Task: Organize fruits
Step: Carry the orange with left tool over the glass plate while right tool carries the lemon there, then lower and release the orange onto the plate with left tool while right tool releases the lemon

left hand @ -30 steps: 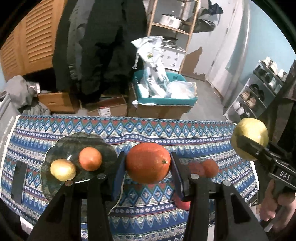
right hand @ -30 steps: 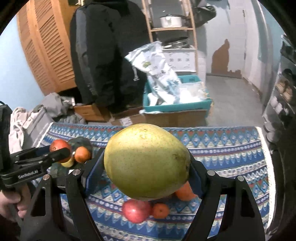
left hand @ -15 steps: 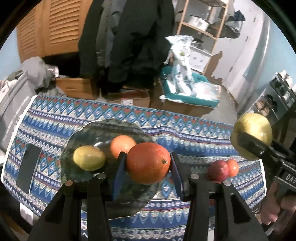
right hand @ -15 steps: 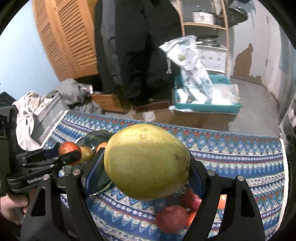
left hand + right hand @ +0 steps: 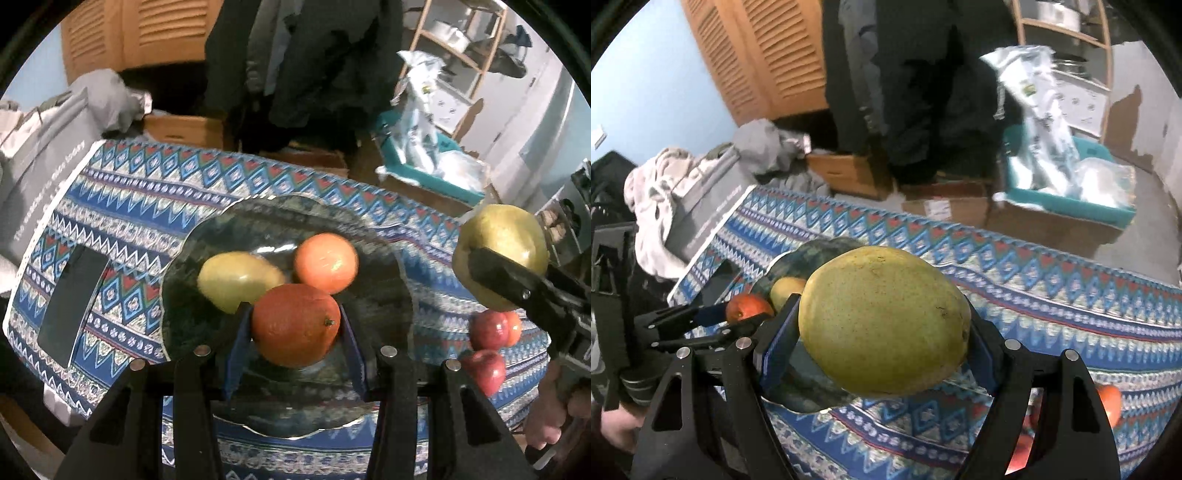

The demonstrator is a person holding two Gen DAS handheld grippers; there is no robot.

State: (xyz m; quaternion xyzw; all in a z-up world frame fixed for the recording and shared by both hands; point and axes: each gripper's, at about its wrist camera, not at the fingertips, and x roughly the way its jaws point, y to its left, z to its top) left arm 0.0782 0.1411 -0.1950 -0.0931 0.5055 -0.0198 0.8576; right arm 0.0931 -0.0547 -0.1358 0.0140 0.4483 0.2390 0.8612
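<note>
My left gripper (image 5: 295, 332) is shut on a big orange (image 5: 295, 323) and holds it over the near part of a dark green plate (image 5: 373, 254). On the plate lie a yellow lemon (image 5: 236, 278) and a small orange (image 5: 327, 262). My right gripper (image 5: 882, 332) is shut on a large yellow-green mango (image 5: 882, 321), held above the patterned tablecloth (image 5: 1052, 306), right of the plate (image 5: 809, 251). The mango also shows at the right of the left wrist view (image 5: 502, 251). Red apples (image 5: 485, 332) and a small orange fruit (image 5: 515, 326) lie on the cloth at the right.
A dark phone (image 5: 72, 299) lies on the cloth at the left. Beyond the table's far edge stand cardboard boxes (image 5: 945, 205), a teal bin with bags (image 5: 1071, 199), hanging dark clothes (image 5: 306, 55) and a wooden shelf. A grey box (image 5: 701, 206) sits at the table's left end.
Both grippers moved left and closer to the table. The big orange went from right of the plate to over it. The mango followed toward the plate.
</note>
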